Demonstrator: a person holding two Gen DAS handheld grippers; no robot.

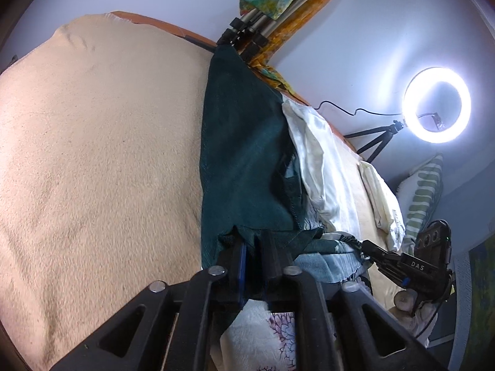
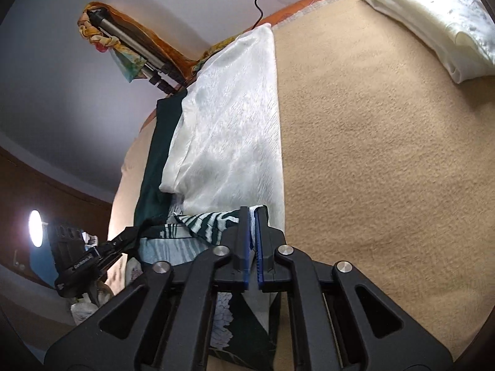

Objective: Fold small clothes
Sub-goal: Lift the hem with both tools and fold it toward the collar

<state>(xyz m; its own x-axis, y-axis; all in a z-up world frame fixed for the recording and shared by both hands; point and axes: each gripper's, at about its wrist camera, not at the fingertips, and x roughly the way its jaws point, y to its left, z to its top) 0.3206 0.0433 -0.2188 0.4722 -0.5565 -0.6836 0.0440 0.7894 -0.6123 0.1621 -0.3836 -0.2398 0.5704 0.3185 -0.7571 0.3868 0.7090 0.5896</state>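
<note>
A dark green garment [image 1: 244, 142] lies stretched along the beige blanket [image 1: 92, 154], its near hem showing a white-striped pattern [image 2: 213, 219]. My left gripper [image 1: 255, 247] stands at that hem's left corner, jaws slightly parted, with the green edge draped over and between the tips. My right gripper [image 2: 253, 216] is at the hem's right corner; a narrow slit shows between its blue pads [image 2: 246, 253], and a scrap of cloth sits at the tips. Each gripper appears in the other's view: right gripper [image 1: 365, 245], left gripper [image 2: 130, 233].
A white satin cloth [image 2: 229, 130] lies alongside the green garment. A folded cream cloth [image 2: 433, 15] sits farther right, and a white floral cloth [image 1: 256, 334] lies under the grippers. A ring light [image 1: 436, 105], a scarf-draped tripod [image 1: 272, 9] and a striped pillow [image 1: 423, 191] stand beyond the bed.
</note>
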